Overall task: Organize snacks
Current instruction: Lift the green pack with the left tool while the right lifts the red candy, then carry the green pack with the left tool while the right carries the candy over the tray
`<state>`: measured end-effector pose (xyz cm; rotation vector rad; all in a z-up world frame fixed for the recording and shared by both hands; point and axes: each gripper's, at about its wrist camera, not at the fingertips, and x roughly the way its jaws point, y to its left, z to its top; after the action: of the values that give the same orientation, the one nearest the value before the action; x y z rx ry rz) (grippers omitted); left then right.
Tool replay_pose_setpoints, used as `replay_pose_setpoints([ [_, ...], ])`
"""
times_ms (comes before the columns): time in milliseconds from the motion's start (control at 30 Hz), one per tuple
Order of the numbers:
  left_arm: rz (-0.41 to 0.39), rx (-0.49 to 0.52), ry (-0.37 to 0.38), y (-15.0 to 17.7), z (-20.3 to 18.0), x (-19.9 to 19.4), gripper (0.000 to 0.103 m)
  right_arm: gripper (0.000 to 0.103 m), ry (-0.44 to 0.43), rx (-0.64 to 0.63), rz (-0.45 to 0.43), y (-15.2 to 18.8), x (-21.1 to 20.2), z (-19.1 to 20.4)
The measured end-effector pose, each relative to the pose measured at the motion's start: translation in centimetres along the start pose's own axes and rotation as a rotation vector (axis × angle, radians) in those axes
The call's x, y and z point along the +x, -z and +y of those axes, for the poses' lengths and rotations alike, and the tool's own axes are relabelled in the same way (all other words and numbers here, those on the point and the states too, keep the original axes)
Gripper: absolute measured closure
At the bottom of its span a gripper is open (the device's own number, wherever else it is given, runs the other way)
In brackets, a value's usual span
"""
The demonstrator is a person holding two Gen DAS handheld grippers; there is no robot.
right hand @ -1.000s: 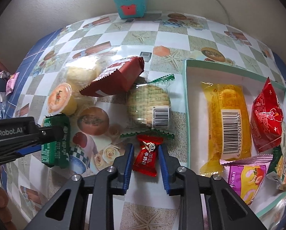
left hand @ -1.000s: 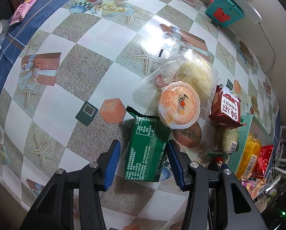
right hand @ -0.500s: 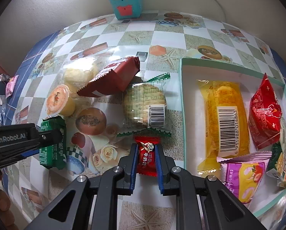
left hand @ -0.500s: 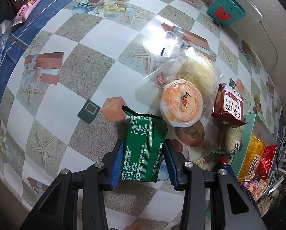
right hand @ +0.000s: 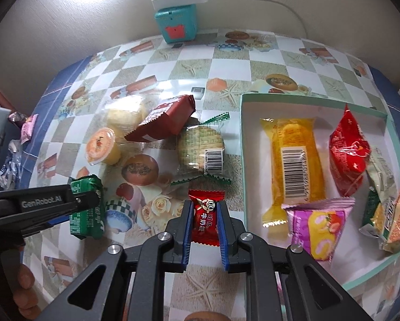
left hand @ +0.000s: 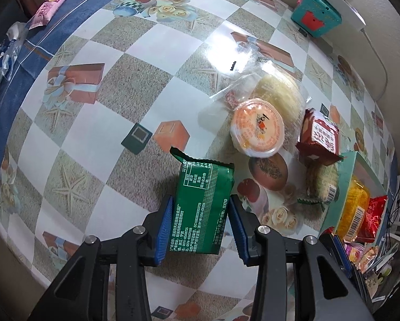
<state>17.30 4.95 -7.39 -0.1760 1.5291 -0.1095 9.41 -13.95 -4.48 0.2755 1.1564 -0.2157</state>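
Observation:
My left gripper point(left hand: 200, 214) is shut on a green snack packet point(left hand: 204, 203), its blue pads pressed against both sides; the same packet point(right hand: 86, 208) and gripper point(right hand: 90, 200) show at the left of the right wrist view. My right gripper point(right hand: 204, 214) is shut on a small red candy point(right hand: 205, 218), lifted a little off the tablecloth. A mint-rimmed white box point(right hand: 242, 139) on the right holds a yellow cake packet point(right hand: 293, 160), a red packet point(right hand: 348, 155), a pink packet point(right hand: 317, 227) and others.
Loose on the checked tablecloth lie an orange jelly cup point(right hand: 101, 147), a clear-wrapped pastry point(right hand: 122, 115), a dark red packet point(right hand: 162, 123) and a round cracker pack point(right hand: 201, 149). A teal cube point(right hand: 176, 24) with a white power strip stands by the wall. Wrappers lie at the left edge.
Both grippers closed on their items: the left on the green packet, the right on the red candy. The right one has since risen slightly with the candy.

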Motion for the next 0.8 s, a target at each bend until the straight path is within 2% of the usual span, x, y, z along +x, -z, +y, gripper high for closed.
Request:
replay_pose_setpoints([
  [333, -0.018, 0.023, 0.028, 2.2, -1.2, -2.3, 0.06, 0.084, -0.013, 0.019, -0.05, 1.0, -3.5, -1.2],
  [467, -0.041, 0.036, 0.036, 2.9, -2.1, -3.4, 0.06, 0.084, 0.006, 0.027, -0.077, 1.0, -5.0, -2.0],
  [633, -0.082, 0.068, 0.023, 4.0, -3.7, -5.3, 0.06, 0.084, 0.046, 0.072, -0.083, 0.8, -5.9, -4.3],
  [800, -0.091, 0.111, 0.06, 4.9, -5.9, -6.1, 0.06, 0.084, 0.073, 0.141, -0.087, 0.7, -6.6, -7.4],
])
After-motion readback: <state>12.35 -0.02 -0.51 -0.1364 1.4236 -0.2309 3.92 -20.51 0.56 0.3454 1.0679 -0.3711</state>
